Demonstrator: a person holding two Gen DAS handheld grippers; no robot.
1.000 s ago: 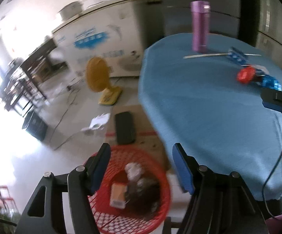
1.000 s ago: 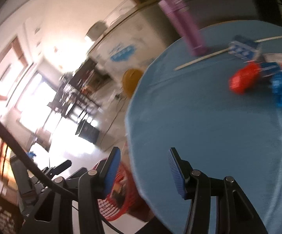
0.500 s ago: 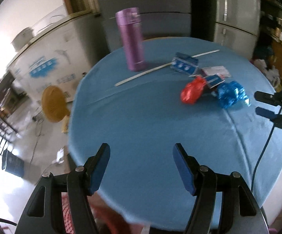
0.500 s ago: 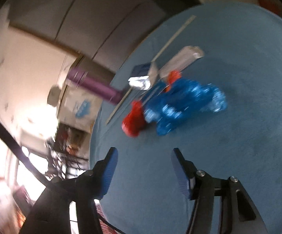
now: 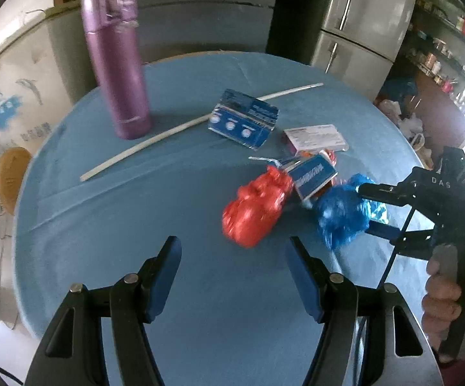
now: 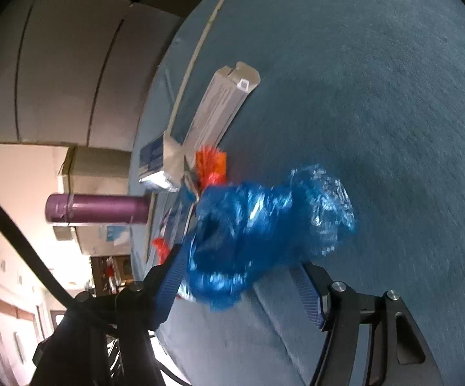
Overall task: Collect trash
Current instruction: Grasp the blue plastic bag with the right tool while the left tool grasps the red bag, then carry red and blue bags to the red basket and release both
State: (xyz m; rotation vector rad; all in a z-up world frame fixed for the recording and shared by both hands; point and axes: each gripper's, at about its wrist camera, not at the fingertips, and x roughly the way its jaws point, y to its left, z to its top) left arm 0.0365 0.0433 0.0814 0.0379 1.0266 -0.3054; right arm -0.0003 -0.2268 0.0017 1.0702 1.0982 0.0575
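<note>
Between our right gripper's (image 6: 242, 276) spread fingers sits the crumpled blue plastic wrapper (image 6: 264, 234); the jaws stand wide on either side of it, and whether either pad touches the plastic we cannot tell through the blur. From the left wrist view the same right gripper (image 5: 366, 209) comes in from the side, a hand (image 5: 448, 292) on its grip, fingers bracketing the blue wrapper (image 5: 341, 215).

Our left gripper (image 5: 235, 276) hangs wide open over the round blue-clothed table (image 5: 135, 257), nothing between its pads. Just ahead of its fingertips lies a crumpled red plastic wrapper (image 5: 255, 212), apart from both pads. Beyond the red wrapper, touching it, rests a small blue carton (image 5: 312, 175) with a foil strip at its end. Farther ahead and slightly right, a flat white box with printed text (image 5: 316, 136). Ahead, centre, a blue printed box (image 5: 243, 119) lies on its side across a long pale stick (image 5: 181, 128) that runs diagonally. Ahead left, a purple thermos bottle (image 5: 116, 61) stands upright near the table's far edge, just beside the stick.

Off the table: a white chest freezer (image 5: 10, 96) far left, a steel refrigerator (image 5: 364, 19) far right behind the table.
</note>
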